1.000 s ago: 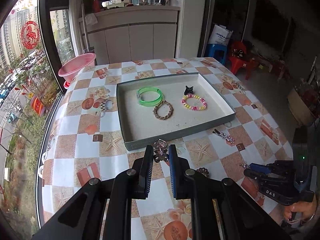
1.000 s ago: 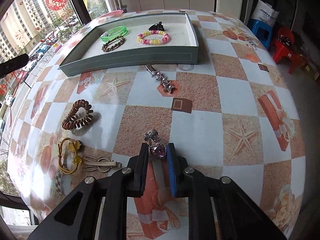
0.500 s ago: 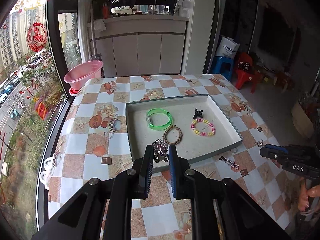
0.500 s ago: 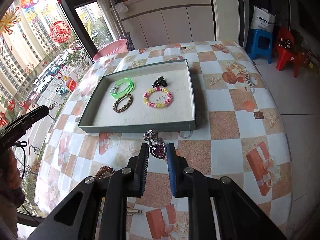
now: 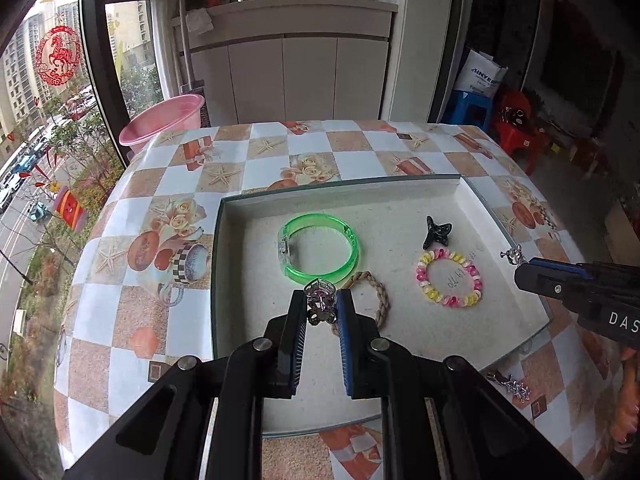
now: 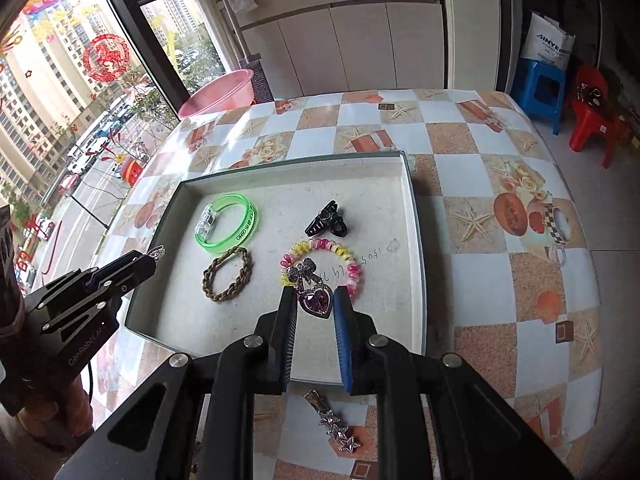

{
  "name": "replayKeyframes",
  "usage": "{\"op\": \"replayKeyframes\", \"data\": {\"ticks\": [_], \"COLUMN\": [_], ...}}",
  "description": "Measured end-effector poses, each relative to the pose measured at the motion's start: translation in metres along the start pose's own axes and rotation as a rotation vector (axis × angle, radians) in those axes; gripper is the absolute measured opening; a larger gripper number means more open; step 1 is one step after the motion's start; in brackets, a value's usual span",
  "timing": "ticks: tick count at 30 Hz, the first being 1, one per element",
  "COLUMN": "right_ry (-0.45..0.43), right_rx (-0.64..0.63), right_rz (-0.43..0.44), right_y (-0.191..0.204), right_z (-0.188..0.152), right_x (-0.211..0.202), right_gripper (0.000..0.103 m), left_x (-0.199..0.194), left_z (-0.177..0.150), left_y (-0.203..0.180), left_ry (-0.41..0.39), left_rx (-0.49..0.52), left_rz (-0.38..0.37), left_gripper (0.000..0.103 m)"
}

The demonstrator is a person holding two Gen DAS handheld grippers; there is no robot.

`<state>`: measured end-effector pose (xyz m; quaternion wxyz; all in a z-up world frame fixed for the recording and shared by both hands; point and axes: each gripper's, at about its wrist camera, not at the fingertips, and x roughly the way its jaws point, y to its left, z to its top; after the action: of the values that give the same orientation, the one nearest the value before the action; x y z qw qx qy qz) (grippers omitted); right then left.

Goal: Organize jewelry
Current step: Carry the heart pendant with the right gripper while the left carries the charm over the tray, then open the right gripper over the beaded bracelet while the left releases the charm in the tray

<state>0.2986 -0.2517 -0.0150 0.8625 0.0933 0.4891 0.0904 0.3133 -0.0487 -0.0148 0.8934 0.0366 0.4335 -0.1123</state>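
Note:
A shallow grey-green tray (image 5: 216, 264) (image 6: 414, 216) on the checked table holds a green bangle (image 5: 318, 248) (image 6: 226, 224), a braided brown bracelet (image 5: 380, 292) (image 6: 228, 274), a black claw clip (image 5: 436, 232) (image 6: 326, 220) and a pink-and-yellow bead bracelet (image 5: 450, 278) (image 6: 320, 246). My left gripper (image 5: 320, 304) is shut on a silver rhinestone earring (image 5: 320, 300) above the tray's near half. My right gripper (image 6: 315, 300) is shut on a purple heart earring with a bow (image 6: 314, 294), over the bead bracelet. Each gripper shows in the other's view, the left gripper (image 6: 154, 254) at the tray's left edge, the right gripper (image 5: 514, 258) at its right.
A silver star hair clip (image 6: 332, 424) (image 5: 510, 386) lies on the table in front of the tray. A pink basin (image 5: 164, 120) (image 6: 220, 94) stands beyond the table's far left corner. Blue and red stools (image 6: 564, 96) stand on the floor at right. A window lies left.
Both grippers have carried their earrings from over the bare table in front of the tray to above the tray itself. Their jaws have stayed shut.

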Motion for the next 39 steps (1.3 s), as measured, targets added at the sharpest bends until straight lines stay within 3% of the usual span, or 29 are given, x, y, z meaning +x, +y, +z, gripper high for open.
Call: {"op": "replayKeyframes", "data": {"ticks": [10,29,30,32,33,34,39], "right_ry": [0.033,0.065,0.063,0.05,0.037,0.022,-0.011], "right_rx": [-0.009,0.035,0.041,0.062,0.082,0.101,0.142], "right_rz": [-0.023,-0.024,-0.021,0.006,0.025,0.044,0.079], "right_y": [-0.002,-0.012,-0.012,-0.014,-0.016,-0.018,-0.022], "right_z": [0.008,0.001,0.001,0.002,0.002,0.003,0.004], "right_x": [0.046,0.067,0.066,0.062,0.057,0.053,0.034], "right_gripper": [0.02,0.022,0.025,0.058,0.065,0.069,0.069], "left_x": [0.044,0.056,0.055,0.051,0.049,0.047,0.033], "left_z": [-0.001,-0.012,-0.012,-0.012,-0.012,-0.011,-0.007], "left_y": [-0.005,-0.021,-0.022,-0.023,-0.023,-0.023,-0.021], "left_ry": [0.043,0.038,0.037,0.028,0.021,0.014,-0.011], "left_rx": [0.003,0.083,0.085,0.09,0.092,0.092,0.067], "left_rz": [0.019,0.088,0.094,0.107,0.11,0.115,0.111], "left_gripper": [0.028,0.028,0.028,0.028,0.028,0.028,0.028]}}
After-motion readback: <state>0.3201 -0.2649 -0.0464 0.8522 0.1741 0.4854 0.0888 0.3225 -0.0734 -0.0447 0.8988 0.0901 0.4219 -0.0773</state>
